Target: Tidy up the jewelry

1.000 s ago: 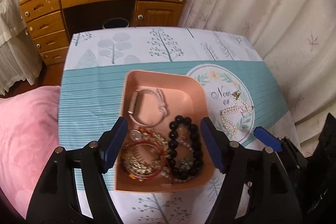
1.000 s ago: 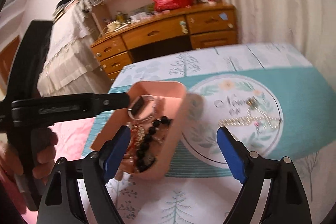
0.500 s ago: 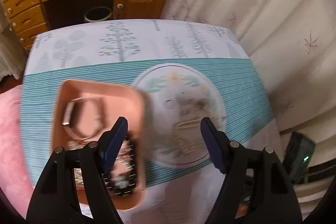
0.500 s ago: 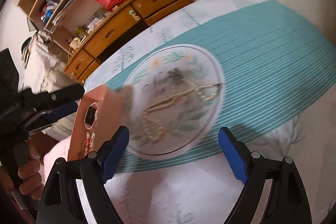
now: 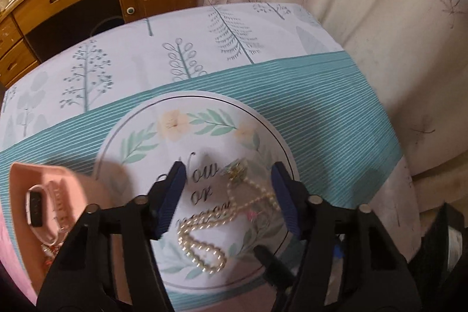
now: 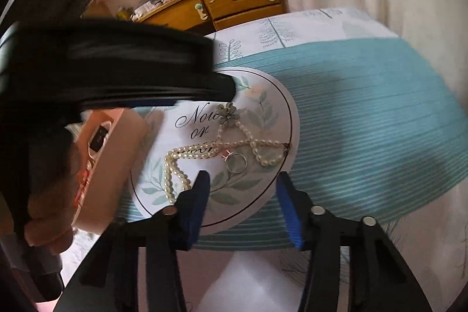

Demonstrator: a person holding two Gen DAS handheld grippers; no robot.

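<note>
Left hand-held gripper (image 5: 228,195) wide open, empty, straddling pearl necklace (image 5: 222,220) for pickup. Right hand-held gripper (image 6: 242,195) open, empty, near ring (image 6: 236,163). Pink tray (image 5: 44,174) beside, ready for sorted pieces.

The tablecloth (image 5: 321,95) is teal w/ thin white stripes, and white w/ grey-green tree prints at the edge. Its round white medallion (image 5: 204,136) has green leaves, peach flowers, black script. The necklace (image 6: 199,154) is cream pearl w/ a grey flower. The tray (image 6: 114,165) is salmon pink. Both grippers have blue pads (image 6: 288,212) on black frames.
</note>
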